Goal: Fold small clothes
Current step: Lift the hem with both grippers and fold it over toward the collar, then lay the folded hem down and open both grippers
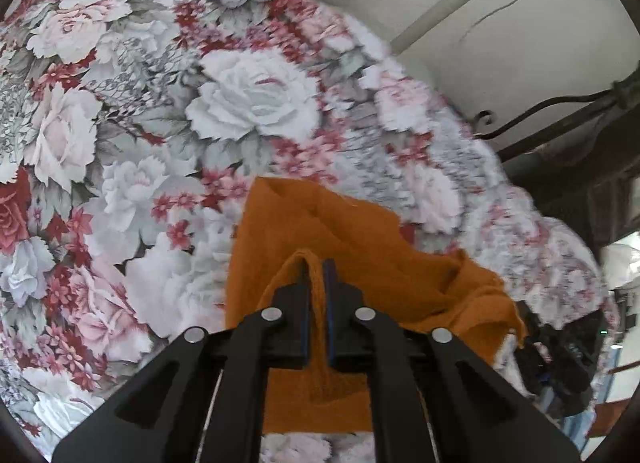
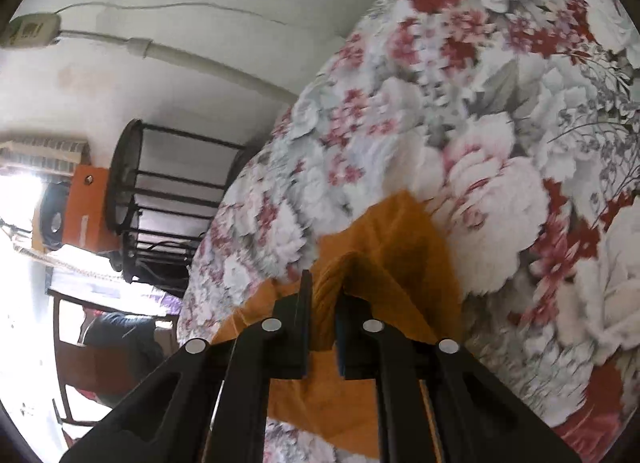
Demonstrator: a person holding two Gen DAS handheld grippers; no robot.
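The left gripper point(image 1: 318, 283) was clenched on a raised fold of the orange cloth point(image 1: 360, 247), its 2 black fingers point(image 1: 294, 303) pressed close together with only the pinched ridge of fabric between them. From that pinch the cloth hung and spread forward and to the right over the floral bedspread point(image 1: 140, 111), rumpled into several soft creases, with one edge trailing toward the bed's right side. The right gripper point(image 2: 324, 295) likewise held a bunched ridge of the orange cloth point(image 2: 392, 239) between its 2 fingers point(image 2: 298, 315), the fabric rising in a small hump above the tips and draping down on both sides onto the floral bedspread point(image 2: 480, 123). In the right wrist view the picture was smeared by motion, so the cloth's far edge could only be made out roughly, apparently ending in a corner lying on the bedspread. A white wall point(image 2: 180, 75) with a pale pipe point(image 2: 200, 61) stood behind the bed, and a black metal rack point(image 2: 160, 199) stood beside an orange box point(image 2: 86, 211) at the left.
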